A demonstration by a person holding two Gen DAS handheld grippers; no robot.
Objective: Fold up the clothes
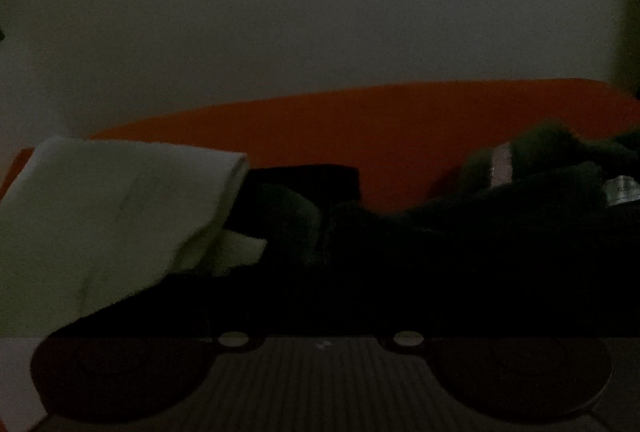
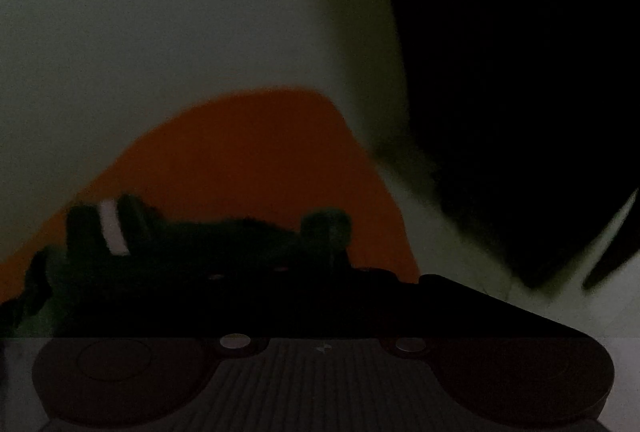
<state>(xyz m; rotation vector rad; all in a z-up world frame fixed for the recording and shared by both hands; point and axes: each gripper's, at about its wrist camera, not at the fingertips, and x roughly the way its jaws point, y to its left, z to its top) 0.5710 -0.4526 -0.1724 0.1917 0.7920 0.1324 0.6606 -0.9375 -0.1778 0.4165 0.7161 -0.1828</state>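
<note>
Both views are very dark. In the left wrist view a pale folded cloth [image 1: 112, 208] lies at the left, over a dark garment [image 1: 400, 252] that fills the lower middle. A green glove with a white stripe [image 1: 532, 164] shows at the right. The left gripper's fingers are lost in the dark. In the right wrist view the dark garment [image 2: 200, 292] lies low in front, with the green glove [image 2: 108, 228] on it. A large black cloth [image 2: 520, 92] hangs at the upper right. The right gripper's fingers cannot be made out.
An orange surface [image 1: 400, 128] lies under the clothes and also shows in the right wrist view [image 2: 240, 160]. A plain pale wall [image 1: 320, 12] stands behind it.
</note>
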